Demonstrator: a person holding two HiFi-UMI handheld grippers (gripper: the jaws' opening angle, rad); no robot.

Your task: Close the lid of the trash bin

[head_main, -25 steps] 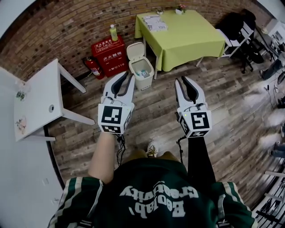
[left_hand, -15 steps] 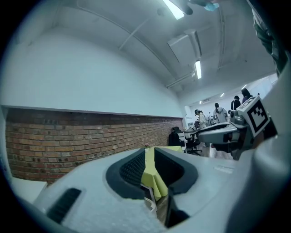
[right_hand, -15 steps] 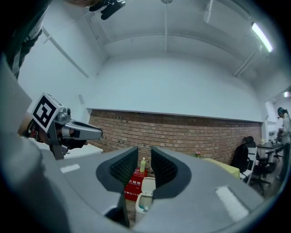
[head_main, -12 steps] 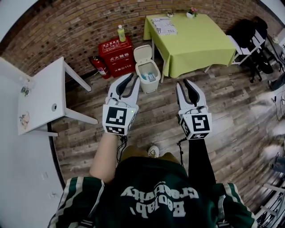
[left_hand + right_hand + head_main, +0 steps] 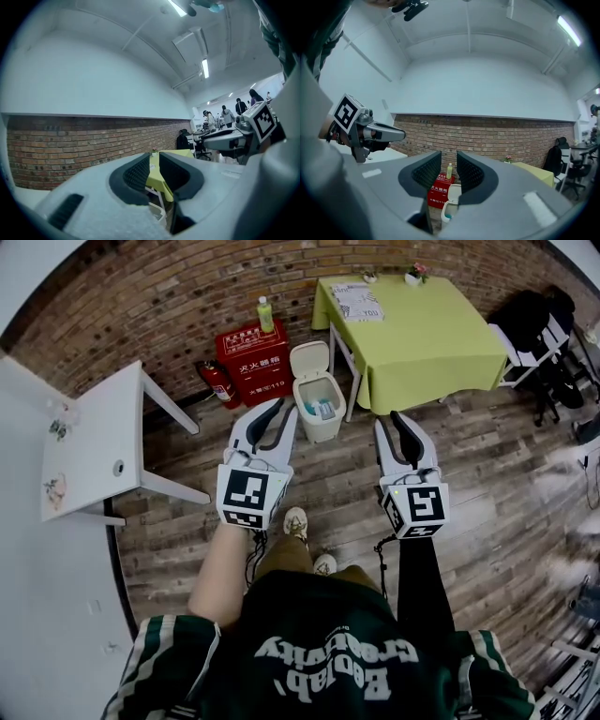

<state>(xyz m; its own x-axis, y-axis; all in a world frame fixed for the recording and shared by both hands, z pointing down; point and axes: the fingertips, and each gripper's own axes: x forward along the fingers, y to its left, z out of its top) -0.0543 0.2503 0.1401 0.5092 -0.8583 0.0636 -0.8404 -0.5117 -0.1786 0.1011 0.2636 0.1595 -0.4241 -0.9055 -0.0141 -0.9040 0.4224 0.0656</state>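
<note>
With the trash bin standing at the floor's brick-wall edge, its lid raised, the person is aiming the left gripper, fingers narrowly spread and empty, and the right gripper, fingers just opening wider on nothing, probably to tip that lid shut.

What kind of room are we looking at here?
Probably an office or lab corner: a brick wall, a red fire-equipment box with an extinguisher beside it, and black office chairs by the far side.
</note>
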